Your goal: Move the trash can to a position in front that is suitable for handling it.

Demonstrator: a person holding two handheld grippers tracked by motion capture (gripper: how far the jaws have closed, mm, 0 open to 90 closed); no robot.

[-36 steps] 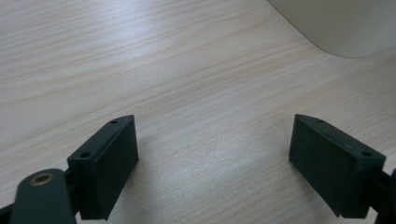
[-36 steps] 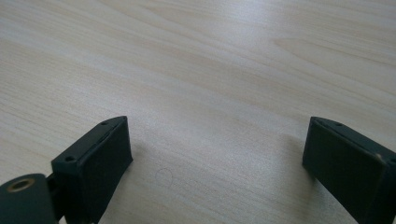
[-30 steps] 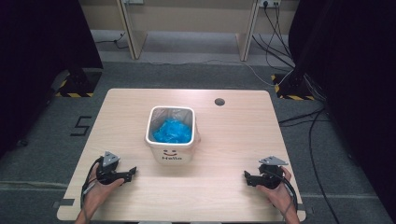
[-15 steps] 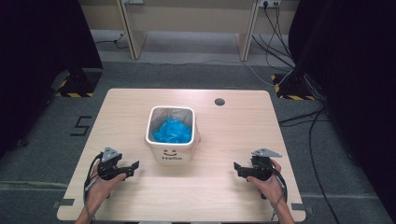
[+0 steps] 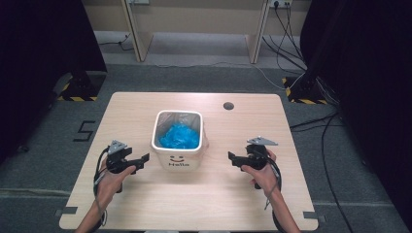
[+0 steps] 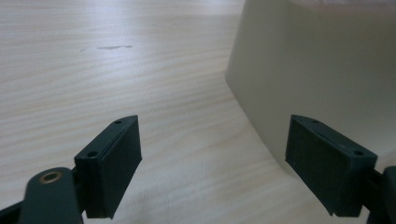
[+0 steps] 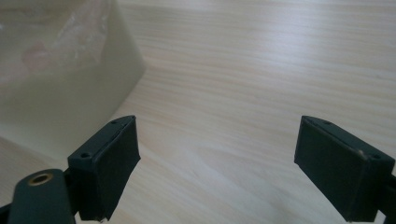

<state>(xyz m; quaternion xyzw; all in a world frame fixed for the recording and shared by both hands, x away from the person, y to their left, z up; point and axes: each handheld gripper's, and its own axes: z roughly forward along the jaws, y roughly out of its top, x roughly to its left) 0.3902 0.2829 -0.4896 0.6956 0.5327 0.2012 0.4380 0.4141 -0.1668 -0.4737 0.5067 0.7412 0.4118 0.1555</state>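
A small white bin [image 5: 178,145] with a smiley face and the word "Hello" on its front stands near the middle of the desk [image 5: 145,204], lined with a thin clear bag whose edge folds over the rim, and with something crumpled and blue [image 5: 180,136] lying inside. The left claw [image 5: 144,158] sits just beside the bin's left wall, jaws spread wide and holding nothing; in the left gripper view the pale wall [image 6: 322,70] rises close by its right jaw. The right claw [image 5: 232,158] is a little apart from the bin on the other side, jaws likewise wide apart and empty.

The bin looks like light, stiff plastic with smooth, slightly tapering walls, so it would probably slide or tip under a one-sided push. The liner is thin and slippery, likely to tear if pulled hard. The folded liner edge at the rim seems the surest place to pinch
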